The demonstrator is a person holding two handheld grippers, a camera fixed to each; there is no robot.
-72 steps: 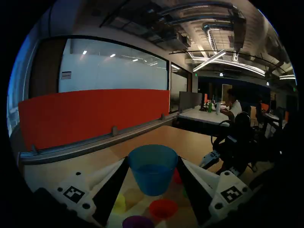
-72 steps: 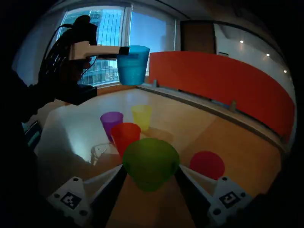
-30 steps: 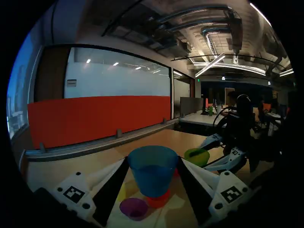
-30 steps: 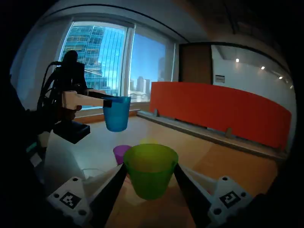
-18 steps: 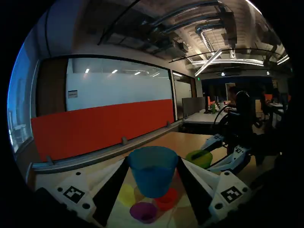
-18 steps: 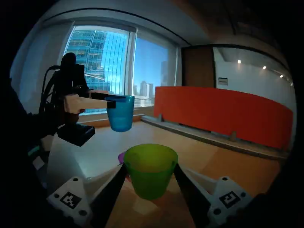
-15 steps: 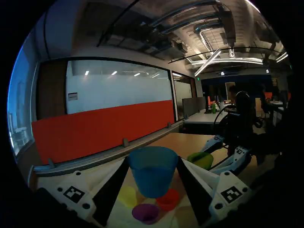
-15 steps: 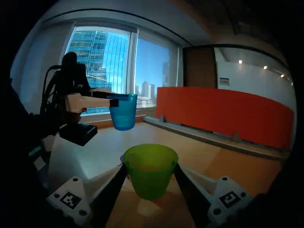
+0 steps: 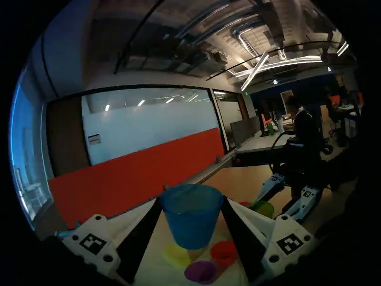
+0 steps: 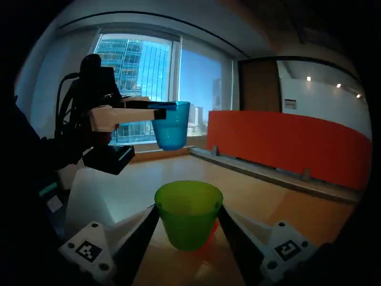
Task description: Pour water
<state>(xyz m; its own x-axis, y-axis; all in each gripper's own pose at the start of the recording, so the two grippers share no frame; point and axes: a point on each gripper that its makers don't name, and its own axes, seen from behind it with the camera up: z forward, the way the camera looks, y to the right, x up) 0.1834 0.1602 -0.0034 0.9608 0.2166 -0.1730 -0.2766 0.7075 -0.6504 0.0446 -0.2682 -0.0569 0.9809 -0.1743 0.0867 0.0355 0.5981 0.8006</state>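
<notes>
Holding blue cup (image 9: 191,224) and green cup (image 10: 189,217)

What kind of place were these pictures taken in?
Most likely an open-plan office in a city. An orange divider panel runs along the wooden table, a person is at a far desk under exposed ceiling pipes, and the windows face glass towers.

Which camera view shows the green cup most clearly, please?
The right gripper view. There the green cup is close and upright between the jaws, with its open rim and its wall plain to see. The left gripper view shows the same cup small, dim and far off towards the right.
</notes>
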